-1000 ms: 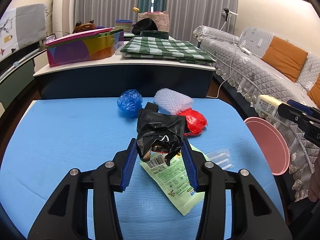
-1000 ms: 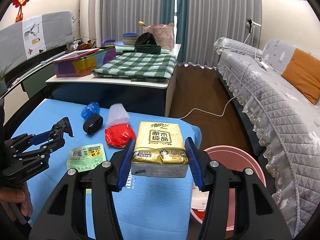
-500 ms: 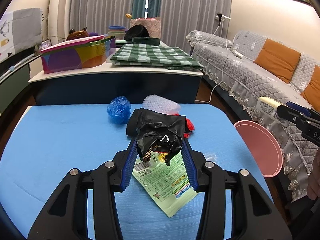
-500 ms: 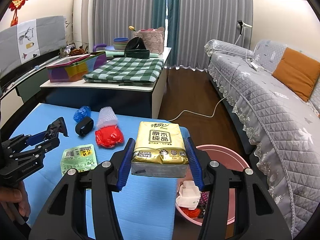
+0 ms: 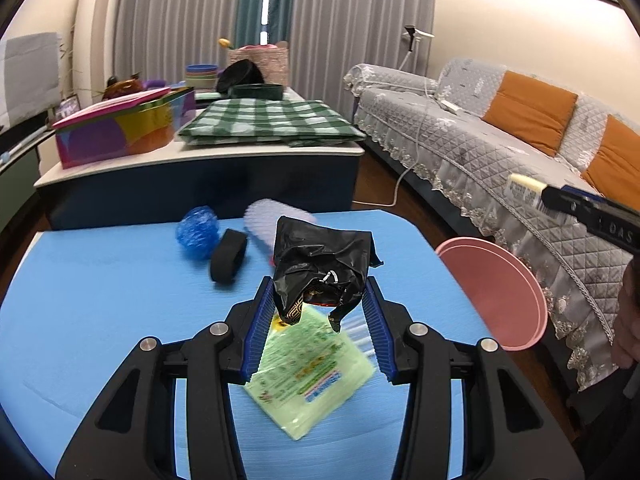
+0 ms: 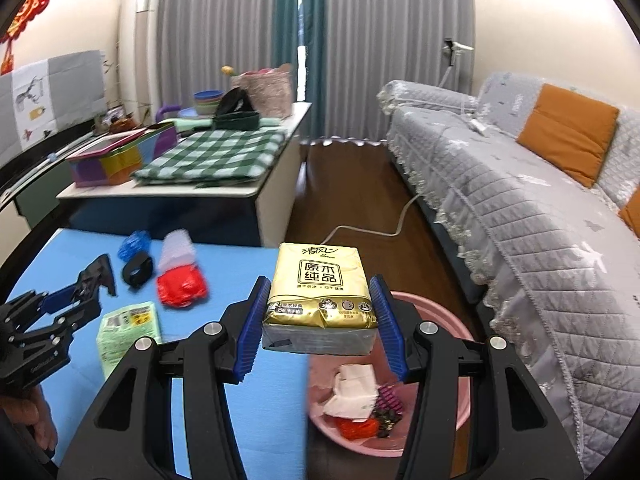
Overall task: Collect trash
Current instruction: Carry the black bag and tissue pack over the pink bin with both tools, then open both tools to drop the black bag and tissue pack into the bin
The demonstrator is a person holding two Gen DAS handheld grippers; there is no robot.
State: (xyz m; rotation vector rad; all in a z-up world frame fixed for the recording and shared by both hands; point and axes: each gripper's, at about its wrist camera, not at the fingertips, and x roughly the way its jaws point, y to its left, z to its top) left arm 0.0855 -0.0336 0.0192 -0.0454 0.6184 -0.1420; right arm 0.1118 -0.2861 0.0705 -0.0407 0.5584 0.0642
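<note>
Left gripper [image 5: 318, 308] sits level above the blue table mat [image 5: 100, 300], pointing toward 12 o'clock, its blue-padded jaws clamped on a crumpled black plastic wrapper [image 5: 322, 270] held up off the surface. Right under it lies a flat pale green snack packet [image 5: 312, 376]. Up around 10 to 11 o'clock from the gripper there's a scrunched blue plastic ball [image 5: 198, 230], a black ring-shaped band [image 5: 228, 256] just beside it, and a white bubble-wrap wad [image 5: 272, 222] behind the wrapper – blurry.

Right gripper [image 6: 320, 320] is also level, aimed at 12 o'clock, jaws pinching a gold plastic tissue pack [image 6: 320, 296] by its sides. The pack hangs over the mat's right edge and the rim of the round pink plastic basin [image 6: 444, 432] at 5 o'clock – which holds white paper, red and dark scraps. At 9 o'clock lies a red crumpled plastic bag [image 6: 182, 290].
</note>
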